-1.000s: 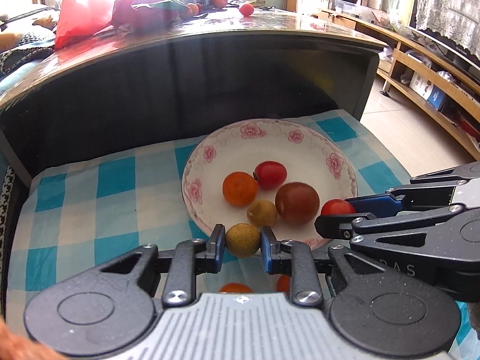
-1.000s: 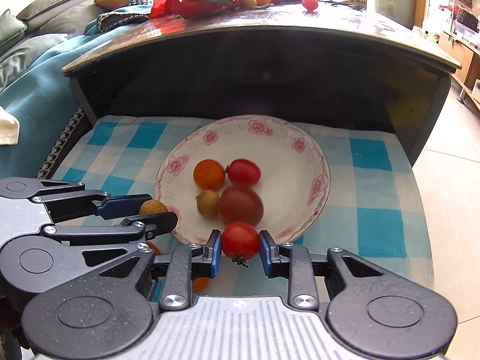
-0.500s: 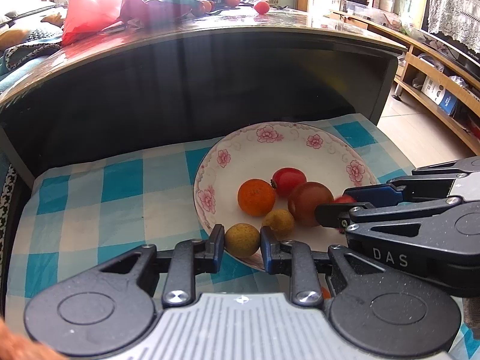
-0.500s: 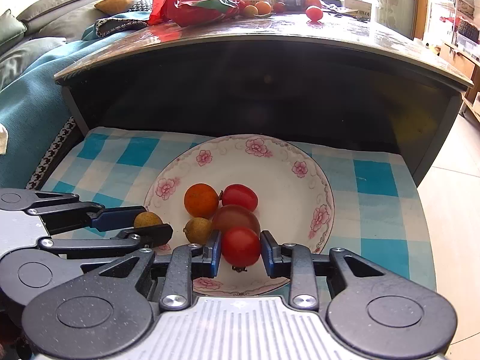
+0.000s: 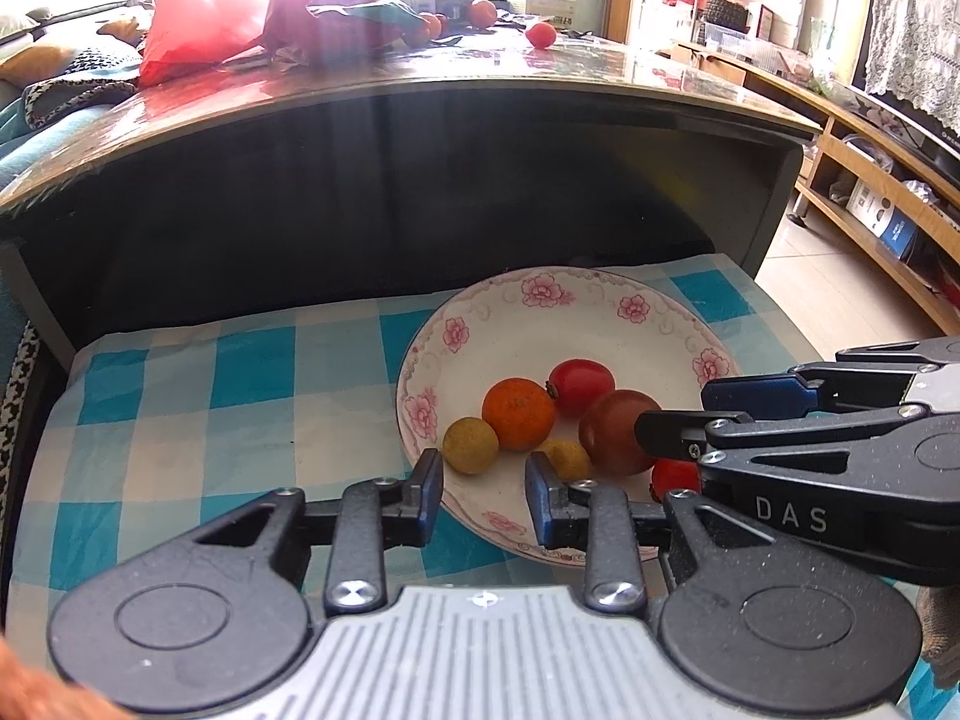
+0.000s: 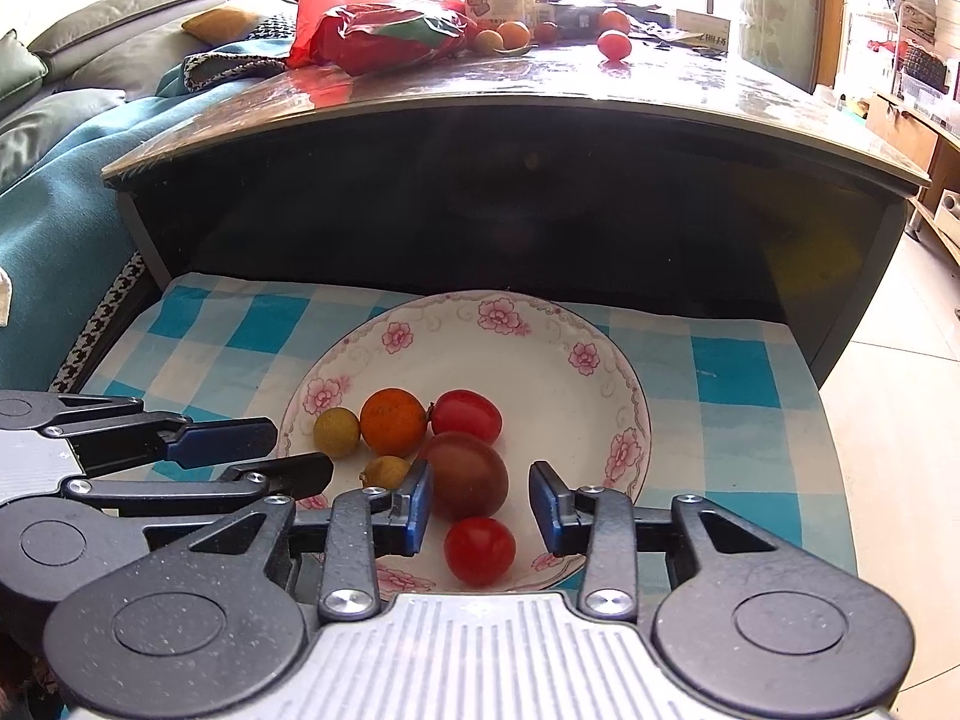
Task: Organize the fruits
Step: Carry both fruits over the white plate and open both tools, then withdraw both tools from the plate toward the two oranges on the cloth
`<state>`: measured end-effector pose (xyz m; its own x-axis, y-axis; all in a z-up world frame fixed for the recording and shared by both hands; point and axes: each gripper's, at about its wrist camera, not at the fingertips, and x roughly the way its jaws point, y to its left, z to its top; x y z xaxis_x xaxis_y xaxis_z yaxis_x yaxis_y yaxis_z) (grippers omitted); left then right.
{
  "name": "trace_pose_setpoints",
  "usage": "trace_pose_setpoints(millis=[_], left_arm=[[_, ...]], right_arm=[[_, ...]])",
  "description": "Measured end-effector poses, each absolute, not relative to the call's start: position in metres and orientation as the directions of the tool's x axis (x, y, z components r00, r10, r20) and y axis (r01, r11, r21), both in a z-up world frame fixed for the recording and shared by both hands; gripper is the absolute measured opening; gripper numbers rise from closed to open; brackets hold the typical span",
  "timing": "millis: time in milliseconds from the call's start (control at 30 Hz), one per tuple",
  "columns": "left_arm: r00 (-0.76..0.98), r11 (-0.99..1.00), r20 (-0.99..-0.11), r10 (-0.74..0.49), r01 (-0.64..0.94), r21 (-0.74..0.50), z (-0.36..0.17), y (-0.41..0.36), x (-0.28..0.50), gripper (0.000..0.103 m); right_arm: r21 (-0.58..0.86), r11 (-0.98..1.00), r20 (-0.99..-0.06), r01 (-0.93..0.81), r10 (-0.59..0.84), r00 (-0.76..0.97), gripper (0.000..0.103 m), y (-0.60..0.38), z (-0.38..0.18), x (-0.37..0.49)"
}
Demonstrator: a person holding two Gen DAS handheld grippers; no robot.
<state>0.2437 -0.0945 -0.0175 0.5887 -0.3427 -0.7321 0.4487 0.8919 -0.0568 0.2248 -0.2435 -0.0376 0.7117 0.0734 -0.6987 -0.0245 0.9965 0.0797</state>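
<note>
Six fruits are sitting together in the floral plate (image 6: pixel 624 396), bunched toward its 6 to 8 o'clock part in the right wrist view. A yellow-green longan (image 6: pixel 336 432) is lying at the 9 o'clock end of the group, touching an orange mandarin (image 6: pixel 393 422). A red tomato (image 6: pixel 467 416) is resting at the mandarin's 3 o'clock side. A large brownish tomato (image 6: pixel 469 475) is sitting at 6 o'clock of those two, and a smaller longan (image 6: pixel 384 471) is lying at its 9 o'clock side, partly behind a blue finger pad. A small red cherry tomato (image 6: pixel 480 551) is lying at 6 o'clock of the brownish tomato, near the plate's rim.

The right gripper (image 6: pixel 480 507) is hanging over that rim with its jaws standing wide apart and gripping nothing; the cherry tomato is lying free on the plate below the gap. The left gripper (image 5: pixel 485 498) is also spread wide and empty, with the yellow-green longan (image 5: pixel 471 445) resting on the plate just beyond its fingertips, clear of both pads.

The plate is sitting on a blue and white checked cloth (image 6: pixel 738 372) covering a low shelf under a glossy table top (image 6: pixel 540 84). On that top, at 12 o'clock, a red plastic bag (image 6: pixel 384 18), a box and more loose fruits are lying.
</note>
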Motion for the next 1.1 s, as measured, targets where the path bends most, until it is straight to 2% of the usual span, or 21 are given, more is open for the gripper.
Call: trace_pose_setpoints(millis=[733, 900, 1000, 1100], left_arm=[[0.618, 0.894, -0.703, -0.352, 0.444, -0.058, 0.001, -0.083, 0.231, 0.040], [0.602, 0.887, -0.715, -0.355, 0.458, -0.055, 0.004, -0.075, 0.222, 0.040], [0.582, 0.883, -0.732, -0.354, 0.466, -0.057, 0.004, -0.065, 0.213, 0.040], [0.560, 0.876, -0.755, -0.340, 0.480, -0.038, 0.001, -0.057, 0.199, 0.041]], right_arm=[[0.034, 0.999, -0.683, -0.021, 0.039, 0.730, 0.036, -0.231, -0.025, 0.206], [0.042, 0.999, -0.685, -0.025, 0.047, 0.727, 0.042, -0.228, -0.023, 0.191], [0.054, 0.998, -0.697, -0.031, 0.060, 0.714, 0.057, -0.227, -0.024, 0.175], [0.063, 0.997, -0.712, -0.051, 0.081, 0.697, 0.060, -0.222, -0.028, 0.162]])
